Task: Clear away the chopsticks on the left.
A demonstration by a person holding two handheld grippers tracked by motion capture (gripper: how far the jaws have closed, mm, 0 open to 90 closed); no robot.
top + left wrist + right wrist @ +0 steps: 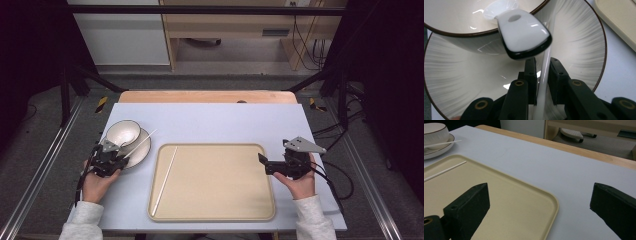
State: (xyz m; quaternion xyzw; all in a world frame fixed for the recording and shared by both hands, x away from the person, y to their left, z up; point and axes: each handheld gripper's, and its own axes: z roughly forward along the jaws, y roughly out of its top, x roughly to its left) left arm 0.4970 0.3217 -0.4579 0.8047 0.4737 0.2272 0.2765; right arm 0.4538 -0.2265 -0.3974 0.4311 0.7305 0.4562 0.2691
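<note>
Chopstick (544,75) sits clamped between my left gripper (541,75) jaws, over the plate (579,50). My right gripper (539,202) jaws gape wide above the tray (529,202) edge

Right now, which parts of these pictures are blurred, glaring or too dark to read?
Left gripper view: the spoon close to the lens is soft and blurred, with white glare spots on it and on the bowl; the chopstick between the jaws is washed out. High view: the side margins beyond the table are nearly black. Right gripper view: evenly lit, the near jaws slightly soft, the tray sharp.
</note>
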